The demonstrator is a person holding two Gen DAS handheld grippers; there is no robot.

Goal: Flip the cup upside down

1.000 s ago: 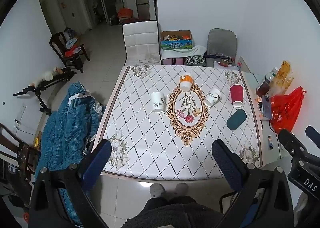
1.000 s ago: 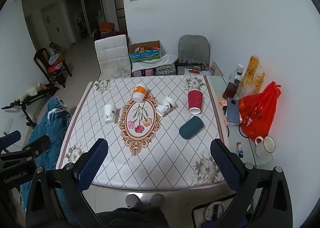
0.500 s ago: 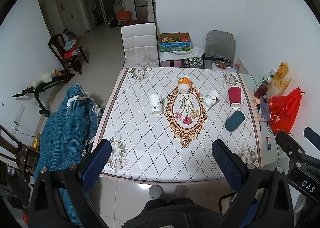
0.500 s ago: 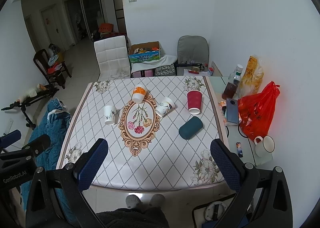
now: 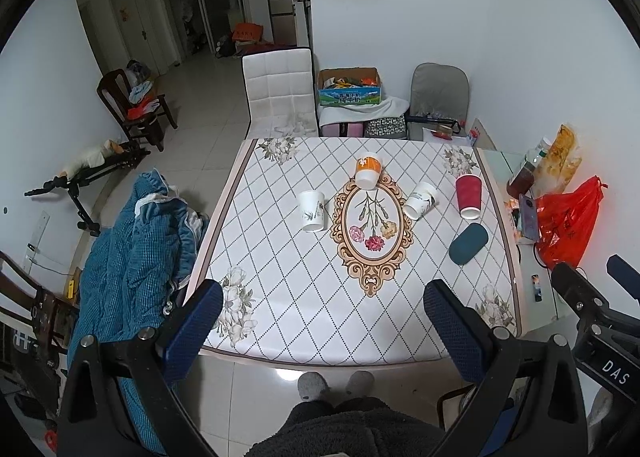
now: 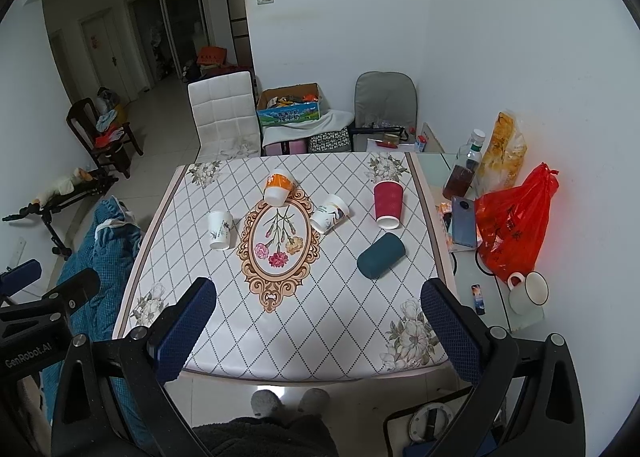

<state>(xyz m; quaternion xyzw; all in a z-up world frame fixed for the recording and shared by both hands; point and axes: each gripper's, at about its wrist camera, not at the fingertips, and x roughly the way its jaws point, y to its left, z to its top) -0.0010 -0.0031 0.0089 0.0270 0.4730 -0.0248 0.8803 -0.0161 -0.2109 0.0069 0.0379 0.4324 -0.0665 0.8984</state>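
Several paper cups are on the patterned table (image 5: 304, 297): a white floral cup (image 5: 311, 211), an orange-and-white cup (image 5: 368, 170), a white cup lying tilted (image 5: 420, 200), a red cup (image 5: 468, 197) and a dark teal cup lying on its side (image 5: 468, 244). In the right wrist view they show as the white cup (image 6: 220, 229), orange cup (image 6: 277, 187), tilted white cup (image 6: 329, 213), red cup (image 6: 387, 203) and teal cup (image 6: 381, 255). My left gripper (image 5: 324, 325) and right gripper (image 6: 320, 327) are both open and empty, high above the table's near edge.
A blue blanket (image 5: 132, 257) lies left of the table. A side shelf at right holds a red bag (image 6: 516, 229), a phone (image 6: 464, 227), a bottle (image 6: 464, 169) and a white mug (image 6: 528, 293). Chairs (image 5: 280, 93) and a box (image 5: 348, 91) stand behind the table.
Both grippers have drifted slightly back and up from the table; the table looks a little smaller. The cups have not moved. Both grippers stay open.
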